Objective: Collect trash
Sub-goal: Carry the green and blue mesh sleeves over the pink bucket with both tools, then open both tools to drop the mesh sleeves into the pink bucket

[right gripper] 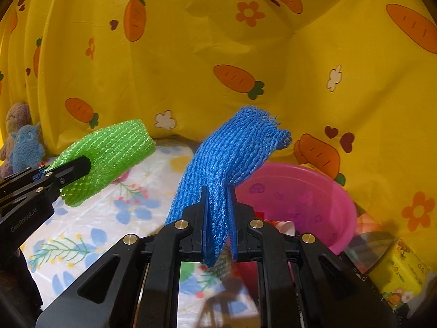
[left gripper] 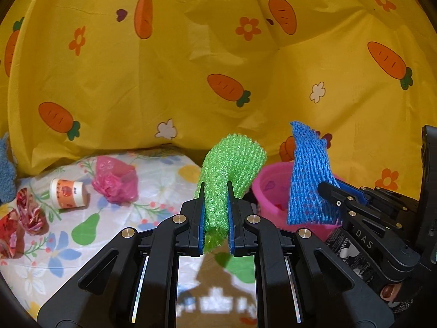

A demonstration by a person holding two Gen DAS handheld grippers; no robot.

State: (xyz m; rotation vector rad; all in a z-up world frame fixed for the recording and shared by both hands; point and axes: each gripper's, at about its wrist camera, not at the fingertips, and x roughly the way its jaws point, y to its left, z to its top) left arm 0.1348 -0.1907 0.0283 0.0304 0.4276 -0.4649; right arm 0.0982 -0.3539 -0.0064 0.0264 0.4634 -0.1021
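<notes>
A green net point(left gripper: 218, 196), knitted foam mesh, is pinched in the nearly closed left gripper point(left gripper: 215, 191), flopping above its jaws. A blue net point(right gripper: 218, 191) is clamped likewise in the right gripper point(right gripper: 218, 194), tilted downward beside a smooth pink basin point(right gripper: 314, 191).

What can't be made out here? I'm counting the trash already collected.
- Pink basin contents: right wrist view, mostly hidden by the right gripper and its blue foam net.
- Same basin, left wrist view: blocked by both nets.
- Red foil wrappers: left wrist view, cut off at the edge.
</notes>
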